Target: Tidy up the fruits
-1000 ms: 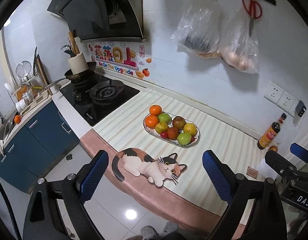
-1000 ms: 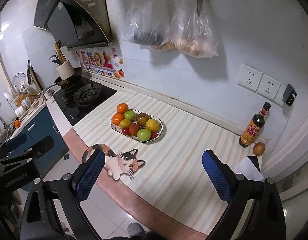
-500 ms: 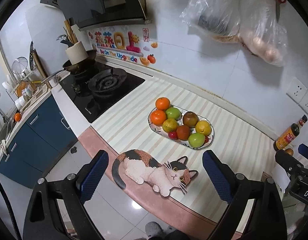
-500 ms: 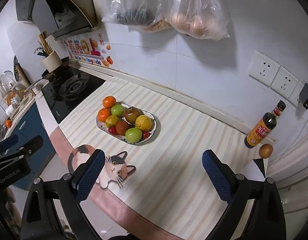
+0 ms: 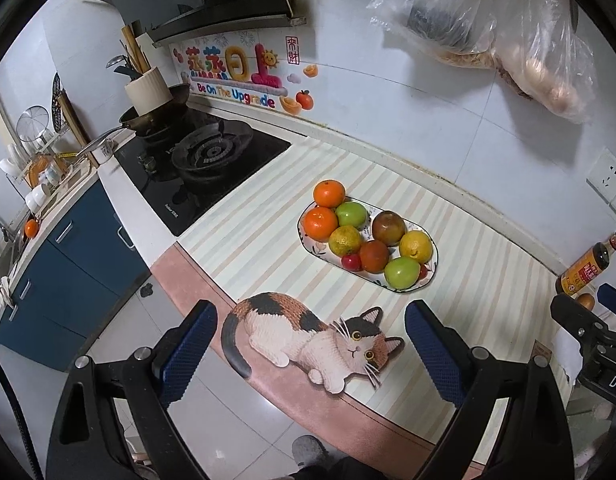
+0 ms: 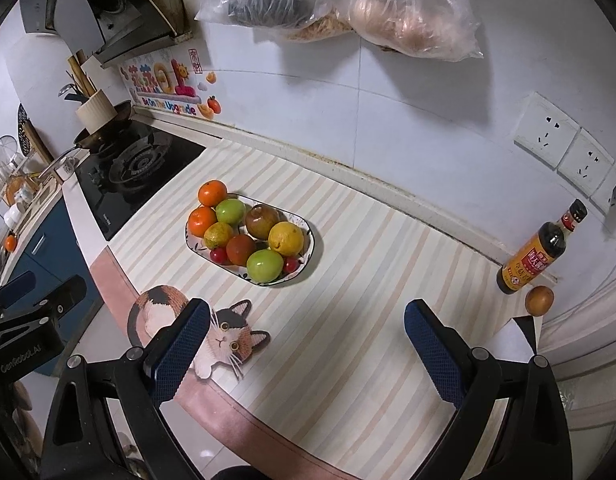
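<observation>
Left wrist view: fruit plate (image 5: 428, 236) looms nearer than before.

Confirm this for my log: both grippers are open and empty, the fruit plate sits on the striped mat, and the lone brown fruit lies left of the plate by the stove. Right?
One error: the lone brown fruit lies right of the plate, beside the sauce bottle, as the right wrist view shows. The rest holds.

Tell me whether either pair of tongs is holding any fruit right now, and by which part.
Nothing is held. The left tongs and right tongs are both open and empty, and the fruits sit untouched in the oval dish.
</observation>
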`<state>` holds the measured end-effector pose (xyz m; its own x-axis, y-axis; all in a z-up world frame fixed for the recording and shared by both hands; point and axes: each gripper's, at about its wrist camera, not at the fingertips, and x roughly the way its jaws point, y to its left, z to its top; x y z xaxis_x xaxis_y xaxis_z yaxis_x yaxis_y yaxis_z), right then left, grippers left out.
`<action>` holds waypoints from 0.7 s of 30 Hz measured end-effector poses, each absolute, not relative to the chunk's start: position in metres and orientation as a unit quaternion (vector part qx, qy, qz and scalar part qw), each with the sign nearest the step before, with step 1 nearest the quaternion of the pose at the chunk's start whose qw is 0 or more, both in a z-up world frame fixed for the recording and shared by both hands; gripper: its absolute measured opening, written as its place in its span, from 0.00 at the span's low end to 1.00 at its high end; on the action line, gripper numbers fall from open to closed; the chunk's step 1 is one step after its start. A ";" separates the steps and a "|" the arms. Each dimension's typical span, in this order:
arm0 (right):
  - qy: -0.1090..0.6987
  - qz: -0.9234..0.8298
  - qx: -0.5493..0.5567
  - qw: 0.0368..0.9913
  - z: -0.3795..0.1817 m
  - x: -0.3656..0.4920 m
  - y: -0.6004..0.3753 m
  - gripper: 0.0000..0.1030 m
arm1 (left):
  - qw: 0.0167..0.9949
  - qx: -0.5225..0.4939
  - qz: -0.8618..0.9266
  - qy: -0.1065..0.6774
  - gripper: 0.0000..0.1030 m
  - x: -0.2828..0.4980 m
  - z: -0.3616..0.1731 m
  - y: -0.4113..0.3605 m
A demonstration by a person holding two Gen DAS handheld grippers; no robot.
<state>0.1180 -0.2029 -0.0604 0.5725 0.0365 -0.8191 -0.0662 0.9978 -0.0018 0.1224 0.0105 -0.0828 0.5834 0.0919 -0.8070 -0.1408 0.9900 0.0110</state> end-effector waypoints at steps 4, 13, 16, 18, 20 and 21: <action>0.463 0.030 -0.014 0.886 -0.061 0.118 -0.201 0.97 | 0.889 -0.030 0.061 0.452 0.93 0.123 -0.084 0.011; 0.463 0.031 -0.015 0.886 -0.058 0.117 -0.197 0.97 | 0.891 -0.031 0.054 0.450 0.93 0.118 -0.081 0.005; 0.463 0.032 -0.015 0.886 -0.058 0.116 -0.196 0.97 | 0.892 -0.030 0.053 0.449 0.93 0.118 -0.079 0.003; 0.462 0.032 -0.015 0.886 -0.057 0.116 -0.194 0.97 | 0.892 -0.031 0.052 0.448 0.93 0.117 -0.078 0.004; 0.462 0.033 -0.016 0.886 -0.057 0.115 -0.195 0.97 | 0.892 -0.030 0.052 0.448 0.93 0.117 -0.078 0.004; 0.462 0.033 -0.016 0.886 -0.057 0.115 -0.195 0.97 | 0.892 -0.031 0.051 0.449 0.93 0.117 -0.078 0.004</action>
